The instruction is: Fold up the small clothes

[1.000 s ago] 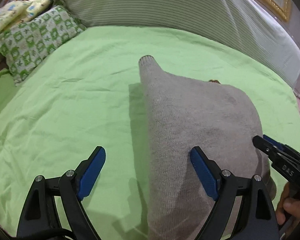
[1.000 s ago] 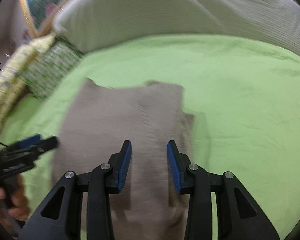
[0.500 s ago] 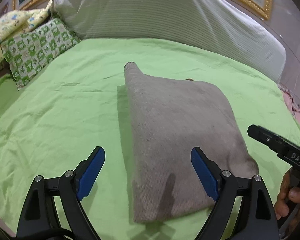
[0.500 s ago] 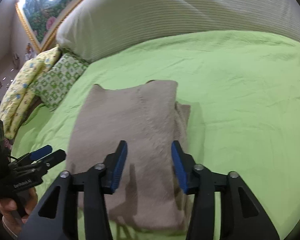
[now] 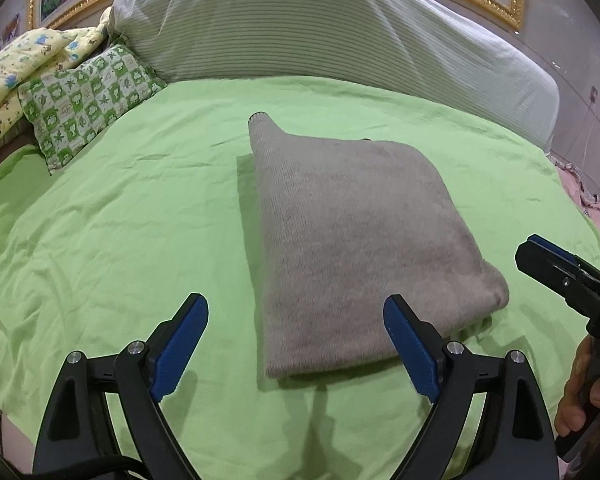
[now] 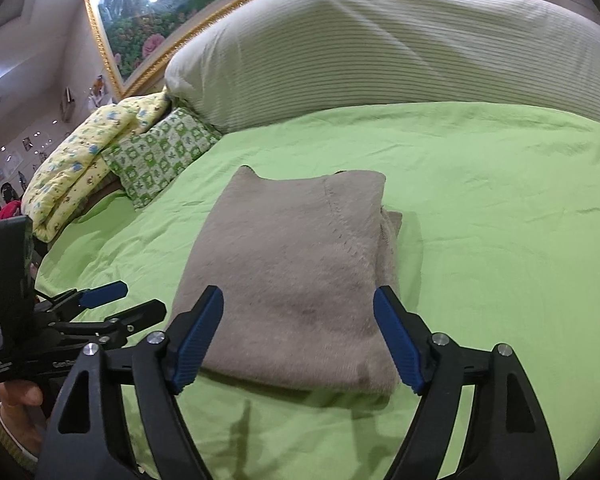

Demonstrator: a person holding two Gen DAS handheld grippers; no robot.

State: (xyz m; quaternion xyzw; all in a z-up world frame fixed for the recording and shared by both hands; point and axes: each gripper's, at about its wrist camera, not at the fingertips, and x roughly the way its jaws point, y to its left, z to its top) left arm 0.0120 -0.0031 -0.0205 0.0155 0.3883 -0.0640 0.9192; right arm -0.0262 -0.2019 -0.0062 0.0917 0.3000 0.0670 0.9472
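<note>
Currently, in the left wrist view, the left gripper (image 5: pixel 296 344) has its jaws spread wide and holds nothing. The folded grey garment (image 5: pixel 356 240) lies flat on the green bedsheet (image 5: pixel 120 220), ahead of the jaws and nearer the right-hand jaw, whose tip overlaps the near edge of the fabric in the picture; contact cannot be confirmed. A checked pillow (image 5: pixel 88 100) sits far ahead, left of the jaws.

In the right wrist view, the right gripper (image 6: pixel 298 338) also has its jaws wide apart and empty. The garment lies directly ahead, between the jaw lines. A striped headboard cushion (image 6: pixel 400 44) stands beyond it.
</note>
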